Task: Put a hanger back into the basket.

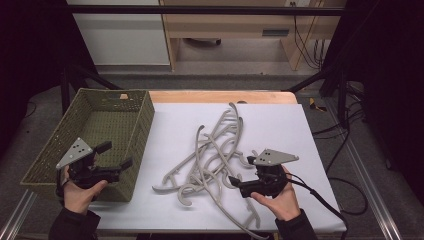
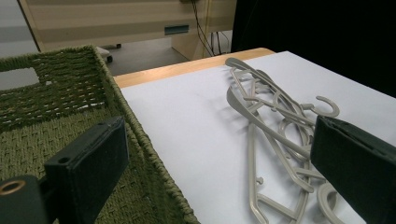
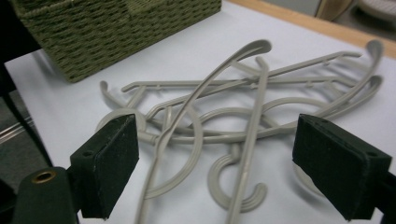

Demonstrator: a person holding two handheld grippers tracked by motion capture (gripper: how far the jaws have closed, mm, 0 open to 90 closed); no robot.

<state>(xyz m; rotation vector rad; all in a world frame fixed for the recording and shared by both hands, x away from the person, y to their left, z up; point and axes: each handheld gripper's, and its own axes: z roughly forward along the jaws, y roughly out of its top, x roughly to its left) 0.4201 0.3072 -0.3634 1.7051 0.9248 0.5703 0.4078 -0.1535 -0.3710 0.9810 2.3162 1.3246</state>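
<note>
Hangers lie in a tangled grey pile on the white sheet at the middle of the table, their long arms running mostly from the near edge toward the far right corner, hooks curling at both ends. The right gripper sits at the pile's near right side and points left into it; its jaws stand apart and released, pressing on nothing, though in the right gripper view several curved arms and a hook of the pile lie between and just beyond the two black pads. That hand is plainly the nearer one to the pile.

The left gripper hovers over the near right corner of the green woven basket, jaws also spread and empty; the hangers lie to its right, well apart from it across bare sheet.

The move to come likely turns on this: the closest hanger arms cross the right gripper's opening at a slant, not square to it, so the pads would need to close across one thin arm instead of snagging several.
</note>
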